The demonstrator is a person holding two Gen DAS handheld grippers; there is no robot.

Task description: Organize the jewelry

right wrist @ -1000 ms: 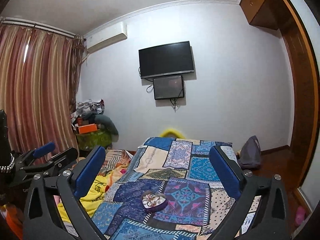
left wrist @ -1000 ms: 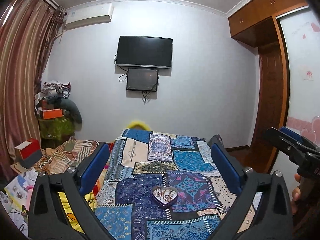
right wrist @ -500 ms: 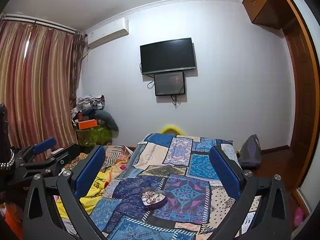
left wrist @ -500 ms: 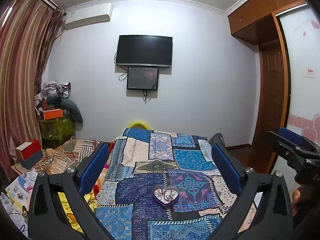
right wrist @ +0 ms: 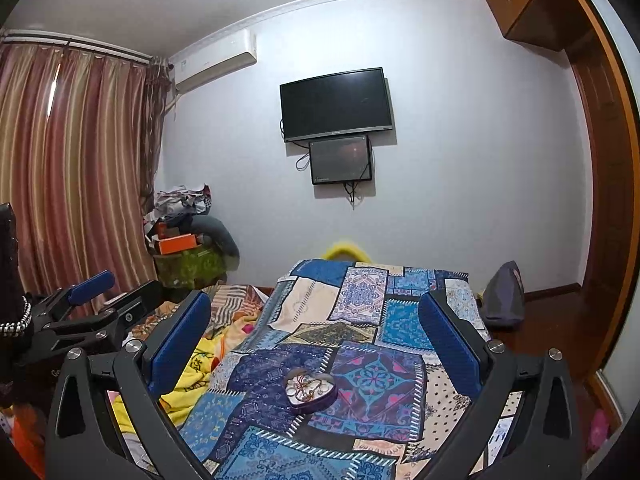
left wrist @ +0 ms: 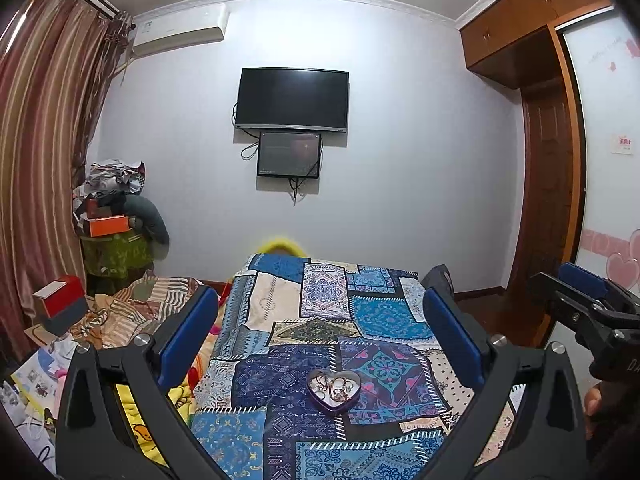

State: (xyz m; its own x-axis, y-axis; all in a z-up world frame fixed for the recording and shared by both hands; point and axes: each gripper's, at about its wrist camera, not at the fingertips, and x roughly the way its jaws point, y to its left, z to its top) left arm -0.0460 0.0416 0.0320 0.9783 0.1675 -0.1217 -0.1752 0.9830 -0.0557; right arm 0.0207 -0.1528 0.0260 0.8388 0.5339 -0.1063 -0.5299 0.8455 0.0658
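Left gripper (left wrist: pixel 320 336): jaws spread wide, blue pads apart, nothing between them, held above the bed. Right gripper (right wrist: pixel 316 334): likewise wide open and empty, also raised over the bed; it appears at the right edge of the left view, and the left unit shows at the left edge of the right view.

Heart-shaped purple tin (left wrist: pixel 334 390), lid off, sits on the patchwork bedspread (left wrist: pixel 320 304), near the foot of both views and roughly centred between each pair of fingers but well below them. It contains tangled jewelry (left wrist: pixel 335 385), chains and small pieces; individual items cannot be distinguished.

Left of the bed: yellow blanket (right wrist: pixel 188 384), striped bedding, boxes and papers. Beyond: cluttered pile in the corner with an orange box (left wrist: pixel 109 225). Far wall: television (left wrist: pixel 291 100), smaller screen (left wrist: pixel 289 155) below it, air conditioner (left wrist: pixel 180 30), striped curtains (right wrist: pixel 72 168) left, wooden wardrobe (left wrist: pixel 548 184) right.
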